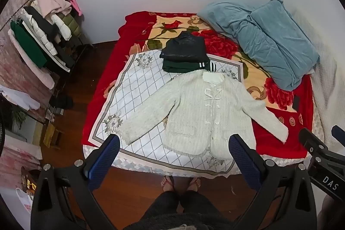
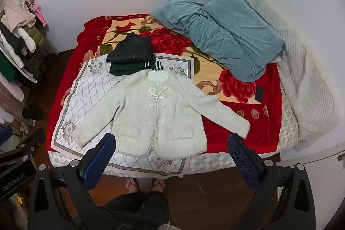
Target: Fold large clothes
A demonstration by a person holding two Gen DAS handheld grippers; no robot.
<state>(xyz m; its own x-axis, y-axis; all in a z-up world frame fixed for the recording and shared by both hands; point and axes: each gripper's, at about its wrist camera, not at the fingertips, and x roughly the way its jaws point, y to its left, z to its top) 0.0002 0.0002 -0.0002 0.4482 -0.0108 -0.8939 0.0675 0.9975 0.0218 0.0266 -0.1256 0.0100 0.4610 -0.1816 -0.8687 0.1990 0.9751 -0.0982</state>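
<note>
A white knitted jacket (image 1: 200, 109) lies flat and face up on the bed, sleeves spread to both sides, on a white checked cloth (image 1: 138, 87). It also shows in the right wrist view (image 2: 155, 109). A stack of folded dark clothes (image 1: 185, 53) sits just beyond its collar, also in the right wrist view (image 2: 131, 55). My left gripper (image 1: 174, 148) is open and empty, held high above the jacket's hem. My right gripper (image 2: 172, 148) is open and empty at about the same height, to the right of the left one.
A red flowered blanket (image 1: 215, 42) covers the bed. A blue quilt (image 1: 265, 40) lies bundled at the far right. A clothes rack (image 1: 43, 36) full of garments stands at the left. A dark phone (image 2: 259, 93) lies on the blanket. The person's feet (image 1: 181, 183) stand at the bed's near edge.
</note>
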